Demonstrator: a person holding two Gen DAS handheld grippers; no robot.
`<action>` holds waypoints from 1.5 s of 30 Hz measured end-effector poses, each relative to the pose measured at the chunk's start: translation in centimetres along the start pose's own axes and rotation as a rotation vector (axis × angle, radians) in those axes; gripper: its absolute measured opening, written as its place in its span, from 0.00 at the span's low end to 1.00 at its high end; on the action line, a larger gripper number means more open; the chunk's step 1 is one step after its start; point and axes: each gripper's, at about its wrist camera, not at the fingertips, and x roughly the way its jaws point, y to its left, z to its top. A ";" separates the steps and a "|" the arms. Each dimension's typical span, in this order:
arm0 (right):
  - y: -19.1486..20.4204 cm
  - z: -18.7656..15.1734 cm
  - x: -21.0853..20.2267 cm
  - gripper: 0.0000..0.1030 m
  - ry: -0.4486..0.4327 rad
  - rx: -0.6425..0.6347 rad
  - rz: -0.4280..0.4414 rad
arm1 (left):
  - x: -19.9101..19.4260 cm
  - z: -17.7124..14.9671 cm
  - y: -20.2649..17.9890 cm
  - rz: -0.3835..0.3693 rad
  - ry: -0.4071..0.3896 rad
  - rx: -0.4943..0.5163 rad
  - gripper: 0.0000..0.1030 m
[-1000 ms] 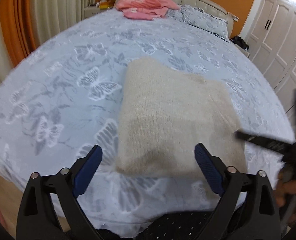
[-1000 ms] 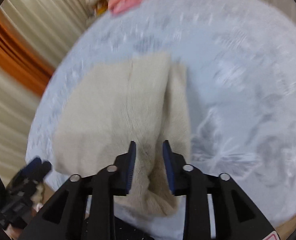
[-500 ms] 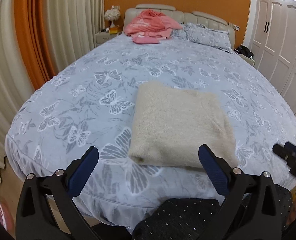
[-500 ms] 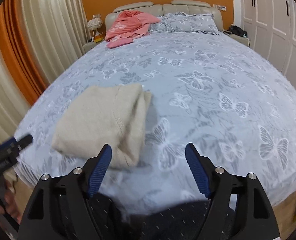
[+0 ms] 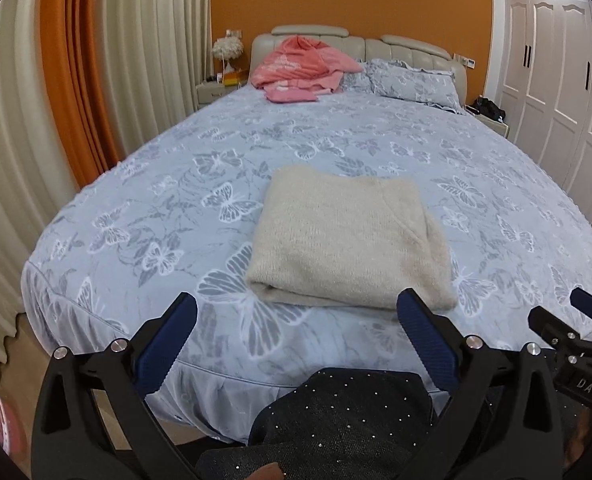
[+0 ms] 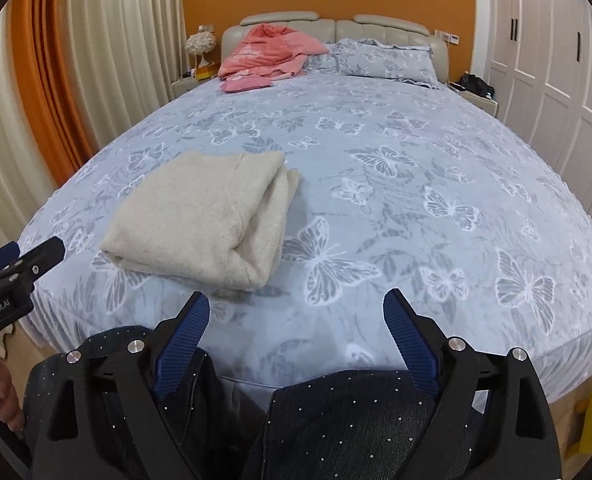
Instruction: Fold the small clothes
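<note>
Left wrist view: the left gripper (image 5: 296,336) is released, its blue fingers (image 5: 164,340) spread wide and grasping nothing, held off the near edge of the bed (image 5: 136,208). A folded beige sweater (image 5: 347,240) lies flat on the butterfly-print cover near the near edge, apart from both fingers. Far off by the headboard a pink garment (image 5: 299,66) sits heaped, with a pillow (image 5: 411,82) to its right. The right gripper (image 5: 575,336) shows at the right edge. Dark studded trousers (image 5: 335,420) fill the near bottom.

Right wrist view: the right gripper (image 6: 296,336) is also released, fingers (image 6: 409,344) wide apart and empty, near the bed's (image 6: 415,140) near edge. The sweater (image 6: 204,216) lies to the left, its layered side facing right. The left gripper (image 6: 20,264) shows at the left edge, near the sweater but not touching. The pink garment (image 6: 268,54) lies far by the headboard.
</note>
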 end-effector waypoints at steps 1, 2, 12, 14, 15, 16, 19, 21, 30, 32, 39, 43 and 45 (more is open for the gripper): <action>-0.3 -0.1 -0.1 0.84 -0.005 0.017 0.002 | 0.0 -0.1 -0.2 0.001 -0.003 0.005 0.95; -0.5 -0.2 -0.1 0.84 -0.005 0.030 0.004 | 0.1 -0.2 -0.2 0.000 -0.002 0.009 0.95; -1.8 -0.6 1.4 0.84 0.064 0.094 -0.062 | 1.7 -0.5 0.5 0.020 0.068 -0.030 0.95; -1.4 -0.6 1.4 0.84 0.062 0.070 -0.064 | 1.5 -0.6 0.3 0.023 0.062 -0.022 0.95; -1.2 -0.6 1.3 0.84 0.055 0.056 -0.068 | 1.4 -0.6 0.2 0.027 0.058 -0.014 0.95; -0.9 -0.6 1.2 0.84 0.049 0.044 -0.069 | 1.4 -0.6 0.1 0.028 0.055 -0.010 0.95; -0.4 -0.6 1.0 0.84 0.041 0.018 -0.078 | 1.2 -0.5 0.0 0.035 0.044 -0.002 0.95; -0.4 -0.6 1.0 0.84 0.041 0.014 -0.081 | 1.1 -0.5 0.0 0.038 0.042 -0.004 0.95; -0.6 -0.7 0.8 0.84 0.038 0.039 -0.076 | 0.9 -0.5 0.2 0.048 0.028 -0.014 0.95; -0.6 -0.7 0.8 0.84 0.038 0.039 -0.076 | 0.8 -0.5 0.2 0.054 0.025 -0.011 0.95; -0.6 -0.7 0.7 0.84 0.036 0.040 -0.076 | 0.5 -0.3 0.0 0.059 0.011 0.004 0.95; -0.7 -0.7 0.7 0.84 0.035 0.040 -0.075 | 0.5 -0.3 0.0 0.060 0.011 0.002 0.95; -0.7 -0.7 0.8 0.84 0.037 0.040 -0.076 | 0.5 -0.3 0.1 0.059 0.011 0.004 0.95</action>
